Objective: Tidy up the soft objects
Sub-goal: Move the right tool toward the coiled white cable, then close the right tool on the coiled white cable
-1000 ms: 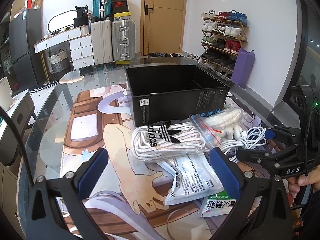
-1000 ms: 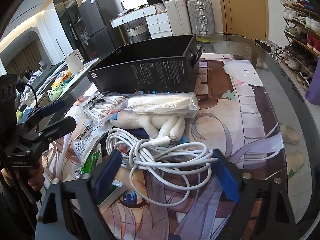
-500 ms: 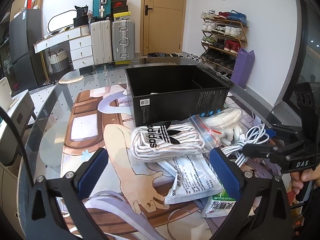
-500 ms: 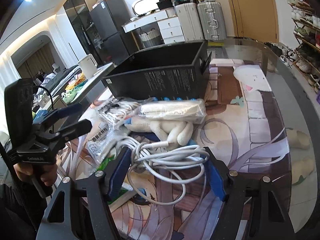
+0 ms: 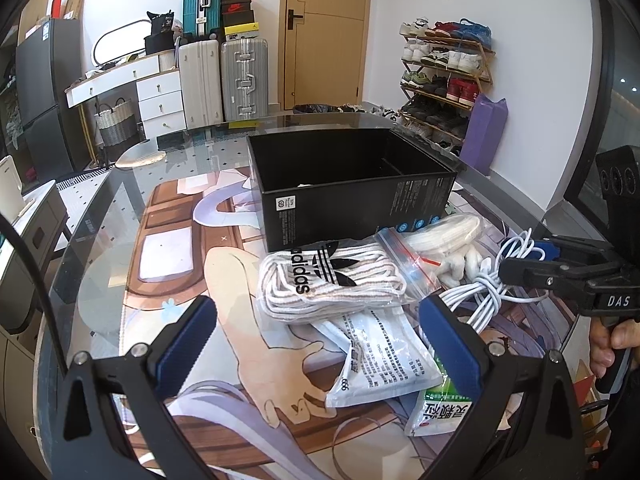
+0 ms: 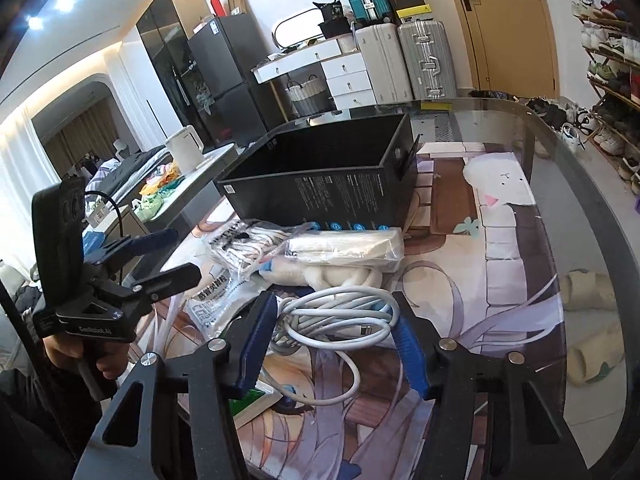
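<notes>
Right tongs (image 6: 332, 336) set narrow around white cable coil (image 6: 340, 316), blue pads flanking it, contact unclear. Coil lies near worktop (image 6: 560, 208) front edge, long axis crosswise between pads. Black box (image 6: 320, 184) straight beyond. Left tongs (image 5: 316, 340) wide, hovering, farther off.

The green packet (image 5: 442, 410) lies mostly under the white printed pouch (image 5: 384, 354) and the left hand-held gripper (image 5: 316, 344) — its label is only partly readable. The plush toy (image 6: 340, 278) is largely buried beneath a zip bag (image 6: 344, 248) and the white cable (image 6: 340, 316) — its shape cannot be made out. The black box (image 5: 352, 196) hides its own floor.
</notes>
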Demonstrator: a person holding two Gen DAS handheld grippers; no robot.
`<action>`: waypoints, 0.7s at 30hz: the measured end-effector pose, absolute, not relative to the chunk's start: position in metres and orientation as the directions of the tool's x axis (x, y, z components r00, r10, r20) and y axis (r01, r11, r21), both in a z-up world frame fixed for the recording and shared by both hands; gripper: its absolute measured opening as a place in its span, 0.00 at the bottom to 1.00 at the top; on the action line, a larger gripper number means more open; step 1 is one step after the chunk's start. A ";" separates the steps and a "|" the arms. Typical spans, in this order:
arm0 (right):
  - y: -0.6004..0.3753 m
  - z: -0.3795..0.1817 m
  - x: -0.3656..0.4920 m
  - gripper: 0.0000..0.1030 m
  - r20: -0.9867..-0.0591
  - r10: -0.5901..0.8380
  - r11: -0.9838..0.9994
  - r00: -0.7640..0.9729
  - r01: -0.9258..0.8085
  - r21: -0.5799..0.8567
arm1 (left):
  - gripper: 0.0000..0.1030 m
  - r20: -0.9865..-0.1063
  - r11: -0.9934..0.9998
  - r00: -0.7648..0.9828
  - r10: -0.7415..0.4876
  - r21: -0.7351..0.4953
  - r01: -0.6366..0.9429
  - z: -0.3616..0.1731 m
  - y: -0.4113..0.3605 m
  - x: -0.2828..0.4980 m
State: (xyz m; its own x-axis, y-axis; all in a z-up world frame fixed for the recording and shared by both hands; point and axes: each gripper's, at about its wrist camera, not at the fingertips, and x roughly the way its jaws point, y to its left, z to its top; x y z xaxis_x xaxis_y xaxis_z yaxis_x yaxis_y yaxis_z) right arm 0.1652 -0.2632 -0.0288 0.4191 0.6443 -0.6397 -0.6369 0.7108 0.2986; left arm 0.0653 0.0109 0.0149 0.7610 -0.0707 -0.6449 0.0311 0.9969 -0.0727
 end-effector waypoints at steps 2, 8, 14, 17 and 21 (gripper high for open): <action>-0.265 -0.024 0.163 0.53 -0.623 0.651 0.709 0.434 -0.642 0.293 | 0.99 -0.646 0.997 0.761 -0.069 -0.071 0.030 0.015 0.011 0.065; -0.275 -0.006 0.157 0.45 -0.566 0.648 0.724 0.509 -0.642 0.251 | 0.99 -0.648 0.997 0.758 -0.073 -0.071 0.035 0.015 0.009 0.064; -0.280 0.016 0.145 0.42 -0.497 0.646 0.731 0.579 -0.656 0.186 | 0.99 -0.652 0.997 0.754 -0.077 -0.070 0.041 0.016 0.009 0.065; -0.273 0.010 0.146 0.42 -0.543 0.638 0.721 0.545 -0.671 0.173 | 0.99 -0.655 0.997 0.751 -0.080 -0.068 0.046 0.016 0.008 0.064; -0.264 -0.005 0.152 0.49 -0.622 0.623 0.709 0.473 -0.678 0.194 | 0.99 -0.655 0.996 0.751 -0.085 -0.065 0.056 0.017 0.006 0.063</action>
State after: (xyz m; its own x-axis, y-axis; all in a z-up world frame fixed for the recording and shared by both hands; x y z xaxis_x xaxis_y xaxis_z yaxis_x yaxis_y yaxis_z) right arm 0.1515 -0.2644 -0.0049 0.4735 0.6233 -0.6224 -0.6779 0.7090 0.1944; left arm 0.0634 0.0061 0.0169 0.7509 -0.0848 -0.6550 0.0561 0.9963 -0.0646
